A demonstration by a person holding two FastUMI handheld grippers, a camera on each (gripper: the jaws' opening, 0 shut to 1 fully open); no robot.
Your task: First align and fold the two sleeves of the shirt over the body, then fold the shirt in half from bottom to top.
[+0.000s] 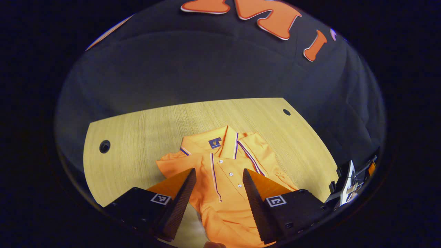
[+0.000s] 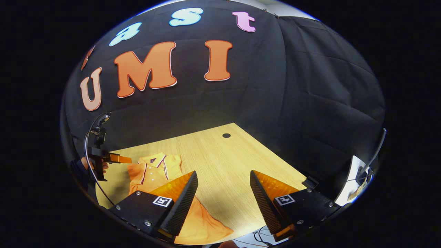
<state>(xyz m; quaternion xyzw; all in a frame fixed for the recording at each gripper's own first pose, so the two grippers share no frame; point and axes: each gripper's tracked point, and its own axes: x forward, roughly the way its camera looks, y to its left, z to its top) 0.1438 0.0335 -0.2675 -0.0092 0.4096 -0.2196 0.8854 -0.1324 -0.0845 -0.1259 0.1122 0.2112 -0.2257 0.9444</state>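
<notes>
An orange polo shirt [image 1: 224,193] lies flat on the wooden table [image 1: 137,134], buttons up and collar [image 1: 220,141] at the far end. Its body looks narrow, with striped sleeve trim [image 1: 251,156] lying over the right shoulder. My left gripper [image 1: 219,171] hovers open above the chest, one finger on each side of the button placket. In the right gripper view the shirt [image 2: 155,172] lies at the left and its hem [image 2: 203,224] runs under my left finger. My right gripper [image 2: 224,173] stands open over bare table [image 2: 220,155] beside the shirt. A hand holds the left gripper [image 2: 117,158] above the collar end.
The table has round cable holes [image 1: 104,146] [image 1: 286,112] near its far corners, one also seen as a hole [image 2: 226,135]. Black cloth walls close the booth behind the table. The right gripper [image 1: 348,186] shows at the right edge. Cables [image 2: 262,236] and white paper [image 2: 351,186] lie beyond the table's near edge.
</notes>
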